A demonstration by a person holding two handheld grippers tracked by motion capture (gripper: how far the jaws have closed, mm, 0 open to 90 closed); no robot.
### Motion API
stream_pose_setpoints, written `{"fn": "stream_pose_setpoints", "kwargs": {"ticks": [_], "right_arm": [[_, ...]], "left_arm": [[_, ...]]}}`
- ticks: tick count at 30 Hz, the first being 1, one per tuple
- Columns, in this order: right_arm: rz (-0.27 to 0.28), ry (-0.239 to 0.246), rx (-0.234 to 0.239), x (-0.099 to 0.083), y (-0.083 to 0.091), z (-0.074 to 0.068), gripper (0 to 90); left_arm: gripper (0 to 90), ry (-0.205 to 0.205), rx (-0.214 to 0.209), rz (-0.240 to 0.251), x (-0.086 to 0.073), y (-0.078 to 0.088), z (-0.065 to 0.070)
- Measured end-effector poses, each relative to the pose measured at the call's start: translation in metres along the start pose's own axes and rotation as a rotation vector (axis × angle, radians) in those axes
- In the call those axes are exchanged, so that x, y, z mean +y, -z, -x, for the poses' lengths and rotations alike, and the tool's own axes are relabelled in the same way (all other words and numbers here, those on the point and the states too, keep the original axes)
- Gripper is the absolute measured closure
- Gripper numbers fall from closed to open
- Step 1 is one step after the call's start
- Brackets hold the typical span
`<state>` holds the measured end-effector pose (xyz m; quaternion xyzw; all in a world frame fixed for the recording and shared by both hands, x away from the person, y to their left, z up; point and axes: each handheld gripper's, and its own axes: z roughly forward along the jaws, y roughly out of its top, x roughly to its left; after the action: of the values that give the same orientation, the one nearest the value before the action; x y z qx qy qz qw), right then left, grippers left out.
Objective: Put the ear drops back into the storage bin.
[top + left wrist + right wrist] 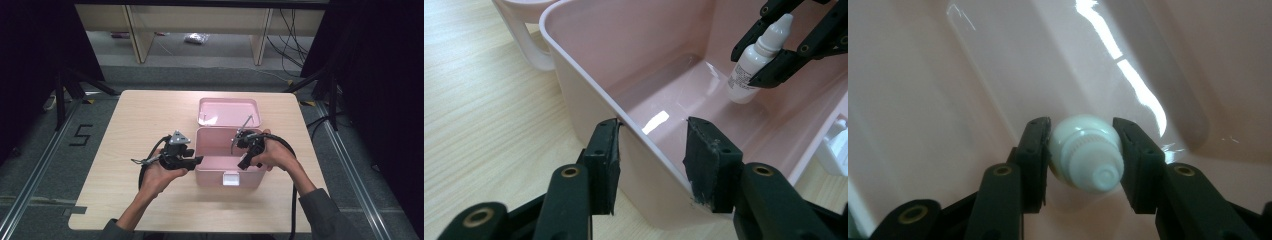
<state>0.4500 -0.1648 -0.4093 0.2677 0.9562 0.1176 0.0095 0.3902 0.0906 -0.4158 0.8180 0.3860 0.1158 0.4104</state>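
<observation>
The right gripper (1082, 155) pinches a small white dropper bottle (1087, 158) by its shoulder inside the pink box (589, 107), whose wall the left gripper (651, 157) straddles without clamping; the bottle is probably light, rigid, slick plastic, best gripped mid-body.

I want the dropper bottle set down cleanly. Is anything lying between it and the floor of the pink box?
Nothing visible: the right gripper holds the white bottle upright just above the pink box's bare floor.

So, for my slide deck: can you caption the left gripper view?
Left gripper straddles the pink box wall; right gripper holds a white dropper bottle inside.
</observation>
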Motion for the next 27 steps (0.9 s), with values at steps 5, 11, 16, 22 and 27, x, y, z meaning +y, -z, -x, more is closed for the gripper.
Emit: {"fn": "stream_pose_setpoints", "kwargs": {"ticks": [5,11,16,22,27], "right_arm": [[0.001,0.002,0.002,-0.001,-0.003,0.001,60.4],[-0.007,0.008,0.014,-0.003,-0.01,0.001,60.4],[0.005,-0.005,0.021,-0.003,-0.014,0.0,60.3],[-0.016,-0.018,0.03,-0.005,-0.016,0.0,60.3],[-0.004,-0.034,0.038,-0.005,-0.017,-0.002,61.6]], "left_arm": [[56.8,0.003,-0.007,0.0,0.0,0.0,0.0],[56.9,0.002,-0.001,0.001,0.0,0.0,0.0],[56.7,0.002,-0.01,-0.001,0.0,0.0,-0.001],[56.6,0.001,-0.006,0.002,0.0,0.0,0.0],[56.5,-0.003,-0.005,0.001,0.0,0.0,0.0]]}}
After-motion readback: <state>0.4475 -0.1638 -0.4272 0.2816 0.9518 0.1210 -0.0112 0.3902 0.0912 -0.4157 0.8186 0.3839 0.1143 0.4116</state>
